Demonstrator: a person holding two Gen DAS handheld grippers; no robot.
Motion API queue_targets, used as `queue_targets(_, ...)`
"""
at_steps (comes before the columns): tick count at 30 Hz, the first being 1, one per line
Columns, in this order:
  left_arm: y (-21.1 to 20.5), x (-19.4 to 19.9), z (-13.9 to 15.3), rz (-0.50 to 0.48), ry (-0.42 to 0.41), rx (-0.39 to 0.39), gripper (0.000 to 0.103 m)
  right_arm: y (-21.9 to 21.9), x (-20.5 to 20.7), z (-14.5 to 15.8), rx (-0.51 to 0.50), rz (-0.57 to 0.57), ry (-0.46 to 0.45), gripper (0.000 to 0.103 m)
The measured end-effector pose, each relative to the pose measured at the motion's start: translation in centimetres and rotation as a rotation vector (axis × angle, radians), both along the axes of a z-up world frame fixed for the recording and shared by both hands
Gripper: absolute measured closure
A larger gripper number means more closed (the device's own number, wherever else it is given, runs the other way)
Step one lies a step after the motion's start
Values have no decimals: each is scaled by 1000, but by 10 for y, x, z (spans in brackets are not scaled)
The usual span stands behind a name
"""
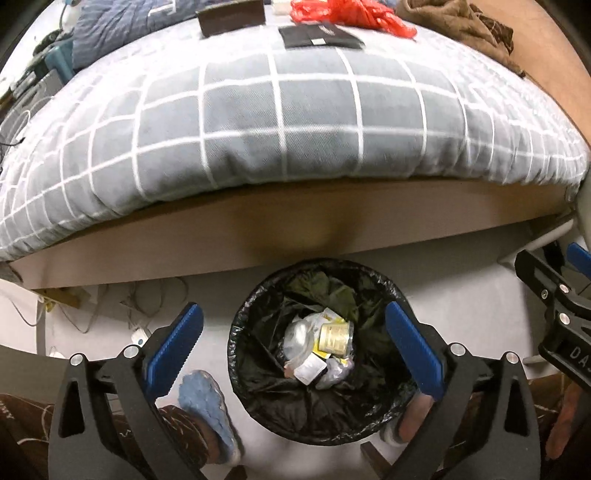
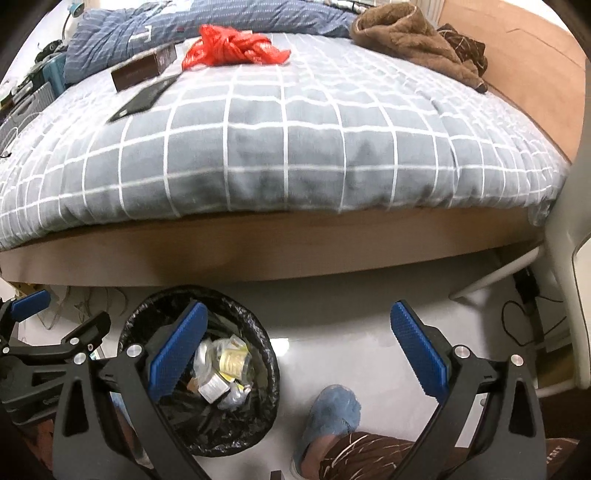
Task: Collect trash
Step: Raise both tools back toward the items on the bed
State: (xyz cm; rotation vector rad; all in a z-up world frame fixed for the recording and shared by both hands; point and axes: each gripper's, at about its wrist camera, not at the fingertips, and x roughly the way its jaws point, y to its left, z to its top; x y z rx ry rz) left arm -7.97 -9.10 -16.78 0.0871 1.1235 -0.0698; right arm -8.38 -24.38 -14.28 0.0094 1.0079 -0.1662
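Observation:
A round bin with a black liner stands on the floor in front of the bed; it also shows in the right wrist view. Crumpled wrappers and packets lie inside it, seen too in the right wrist view. My left gripper is open and empty, directly above the bin. My right gripper is open and empty, above the floor right of the bin. On the bed lie a red plastic bag, a brown box and a flat black packet.
The bed with a grey checked cover fills the upper view above a wooden frame. A brown fleece and blue quilt lie at the back. My blue slippers flank the bin. Cables lie under the bed.

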Motion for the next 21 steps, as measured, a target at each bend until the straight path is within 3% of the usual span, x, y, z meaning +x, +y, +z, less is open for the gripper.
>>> queue_targets(10, 21, 13, 55, 43, -107, -13, 6, 0, 13, 43, 11, 6, -105, 8)
queue_targets(21, 43, 56, 100, 107, -218, -33, 6, 26, 60, 90, 9, 105, -233, 8)
